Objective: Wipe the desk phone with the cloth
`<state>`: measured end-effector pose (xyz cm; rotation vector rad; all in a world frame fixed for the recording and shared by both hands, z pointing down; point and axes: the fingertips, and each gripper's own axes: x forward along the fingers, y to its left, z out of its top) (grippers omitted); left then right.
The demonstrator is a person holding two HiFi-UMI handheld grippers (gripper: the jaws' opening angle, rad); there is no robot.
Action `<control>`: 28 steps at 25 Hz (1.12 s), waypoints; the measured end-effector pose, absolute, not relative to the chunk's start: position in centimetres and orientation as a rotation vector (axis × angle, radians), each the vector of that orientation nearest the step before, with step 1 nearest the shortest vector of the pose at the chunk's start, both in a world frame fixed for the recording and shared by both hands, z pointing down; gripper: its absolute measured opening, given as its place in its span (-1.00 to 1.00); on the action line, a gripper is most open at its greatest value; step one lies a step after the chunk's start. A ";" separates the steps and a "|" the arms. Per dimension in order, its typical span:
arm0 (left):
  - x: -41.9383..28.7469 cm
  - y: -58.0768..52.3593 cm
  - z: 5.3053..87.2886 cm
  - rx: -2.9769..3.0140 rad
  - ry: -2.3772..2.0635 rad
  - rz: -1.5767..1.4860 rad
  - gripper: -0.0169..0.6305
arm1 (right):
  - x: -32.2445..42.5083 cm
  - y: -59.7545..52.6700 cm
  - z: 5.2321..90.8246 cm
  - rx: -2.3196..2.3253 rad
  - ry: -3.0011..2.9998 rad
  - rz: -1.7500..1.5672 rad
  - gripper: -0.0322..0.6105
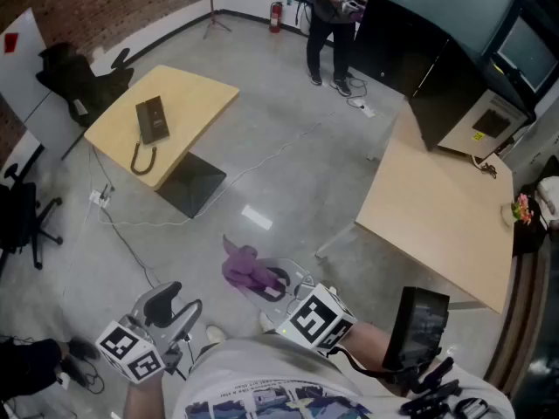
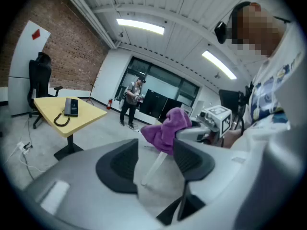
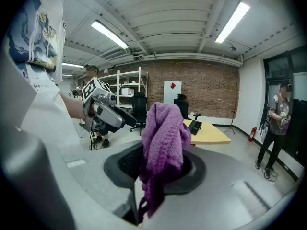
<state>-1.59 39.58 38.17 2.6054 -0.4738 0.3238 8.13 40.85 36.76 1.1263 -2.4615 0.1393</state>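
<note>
The right gripper (image 1: 278, 279), low in the centre of the head view, has its jaws clamped on a purple knitted cloth (image 1: 247, 267). In the right gripper view the cloth stands bunched up between the dark pads and hangs down below them. The left gripper (image 1: 177, 304), at the lower left of the head view, holds its jaws apart with nothing between them; in the left gripper view only grey floor shows through the gap. Both grippers hang over the grey concrete floor (image 1: 288, 164), close in front of the person's body, near each other but not touching. The black desk phone (image 1: 152, 119) lies well apart from them at the upper left of the head view, on a light wooden table (image 1: 196, 90). A black loop of cord (image 1: 140, 161) lies just below the phone, near the table's edge. A second light wooden table (image 1: 437, 208) fills the right of that view. A person in dark clothes (image 1: 332, 24) stands at the top, beside dark cabinets (image 1: 393, 51).
</note>
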 end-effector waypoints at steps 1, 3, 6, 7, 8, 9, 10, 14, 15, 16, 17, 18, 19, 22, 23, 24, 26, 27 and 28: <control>-2.2 39.6 38.3 2.606 -0.482 0.333 -0.20 | 7.5 40.8 36.9 1.117 -2.465 0.145 -0.58; -3.5 39.5 38.4 2.601 -0.496 0.343 -0.20 | 6.2 40.6 37.0 1.096 -2.469 0.154 -0.58; -5.4 39.2 38.5 2.585 -0.506 0.331 -0.20 | 4.3 40.4 37.0 1.075 -2.466 0.154 -0.57; -5.9 39.1 38.5 2.584 -0.503 0.328 -0.20 | 3.8 40.3 37.0 1.078 -2.463 0.157 -0.57; -6.4 39.0 38.6 2.585 -0.497 0.326 -0.20 | 3.3 40.1 37.1 1.084 -2.460 0.166 -0.57; -6.9 38.8 38.7 2.586 -0.489 0.325 -0.20 | 2.8 40.0 37.2 1.093 -2.459 0.178 -0.57; -7.4 38.7 38.7 2.587 -0.484 0.325 -0.20 | 2.2 39.8 37.3 1.100 -2.463 0.189 -0.57; -10.1 38.0 39.2 2.580 -0.491 0.326 -0.20 | -0.4 38.7 37.2 1.099 -2.475 0.195 -0.57; -10.7 37.7 39.4 2.577 -0.489 0.329 -0.20 | -0.9 38.5 37.3 1.101 -2.474 0.195 -0.57; -11.2 37.5 39.7 2.573 -0.484 0.332 -0.20 | -1.2 38.2 37.3 1.105 -2.469 0.196 -0.57; -11.8 37.2 39.9 2.569 -0.479 0.336 -0.20 | -1.6 37.9 37.5 1.113 -2.463 0.200 -0.57; -12.4 37.0 40.2 2.566 -0.472 0.339 -0.20 | -2.0 37.6 37.6 1.124 -2.457 0.209 -0.57; -12.9 36.8 40.6 2.565 -0.461 0.344 -0.20 | -2.4 37.4 37.8 1.137 -2.453 0.222 -0.57; -14.2 36.1 41.7 2.554 -0.434 0.355 -0.20 | -3.5 36.9 38.4 1.160 -2.434 0.261 -0.57; -14.4 35.8 42.0 2.546 -0.434 0.355 -0.20 | -3.8 36.7 38.6 1.153 -2.432 0.270 -0.57; -14.7 35.3 42.3 2.537 -0.437 0.354 -0.20 | -3.9 36.4 38.8 1.141 -2.431 0.273 -0.57; -14.7 34.1 42.8 2.519 -0.448 0.349 -0.21 | -3.8 35.2 38.9 1.113 -2.431 0.262 -0.57; -14.4 33.3 43.0 2.512 -0.451 0.349 -0.21 | -3.5 34.3 39.0 1.105 -2.431 0.258 -0.57; -14.1 32.3 43.1 2.506 -0.455 0.350 -0.21 | -3.0 33.3 39.1 1.103 -2.433 0.264 -0.57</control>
